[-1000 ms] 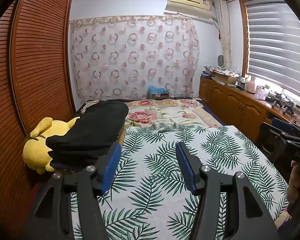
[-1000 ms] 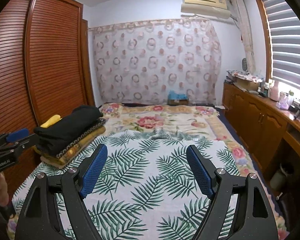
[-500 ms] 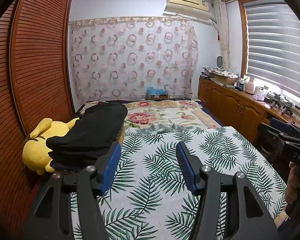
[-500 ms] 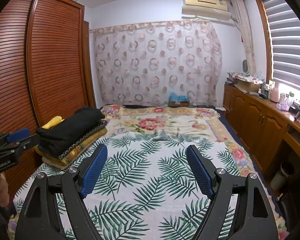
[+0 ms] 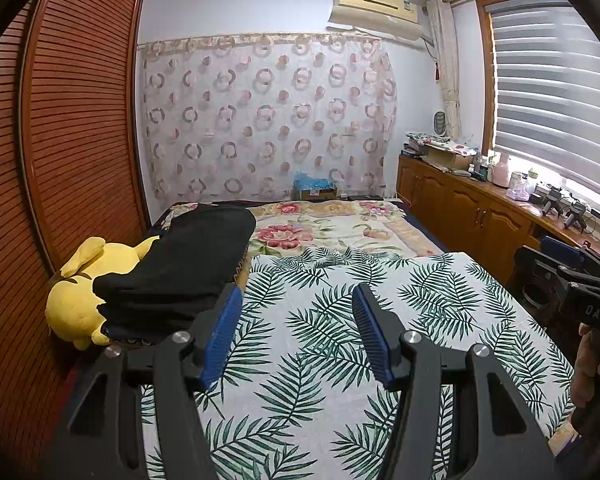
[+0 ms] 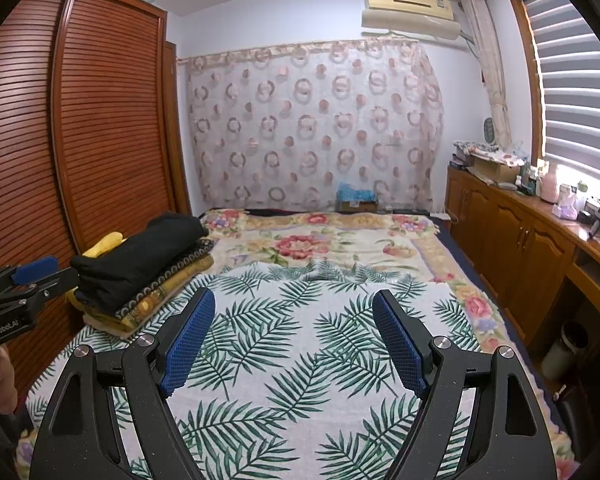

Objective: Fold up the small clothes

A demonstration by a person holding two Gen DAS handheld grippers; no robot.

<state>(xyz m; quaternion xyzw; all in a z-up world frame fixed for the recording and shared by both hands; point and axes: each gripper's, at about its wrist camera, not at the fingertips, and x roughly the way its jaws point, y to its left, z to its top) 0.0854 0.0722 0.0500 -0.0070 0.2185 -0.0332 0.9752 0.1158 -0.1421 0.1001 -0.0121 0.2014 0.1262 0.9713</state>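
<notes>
A folded black garment [image 5: 188, 264] lies on top of a stack at the bed's left side, also seen in the right wrist view [image 6: 140, 256]. A leaf-print cloth [image 5: 440, 292] lies spread flat over the near half of the bed. My left gripper [image 5: 297, 292] hovers above this cloth, open, with nothing between its blue pads. My right gripper [image 6: 293, 296] hovers over the same cloth [image 6: 292, 360], open wider and holding nothing. Each gripper shows at the edge of the other's view, held in a hand.
A yellow plush toy [image 5: 76, 300] sits beside the stack, against the slatted wardrobe [image 5: 60, 160]. Folded patterned blankets [image 6: 168, 292] lie under the black garment. A floral blanket [image 5: 320, 228] covers the far half of the bed. Wooden cabinets [image 6: 520, 240] run along the right wall.
</notes>
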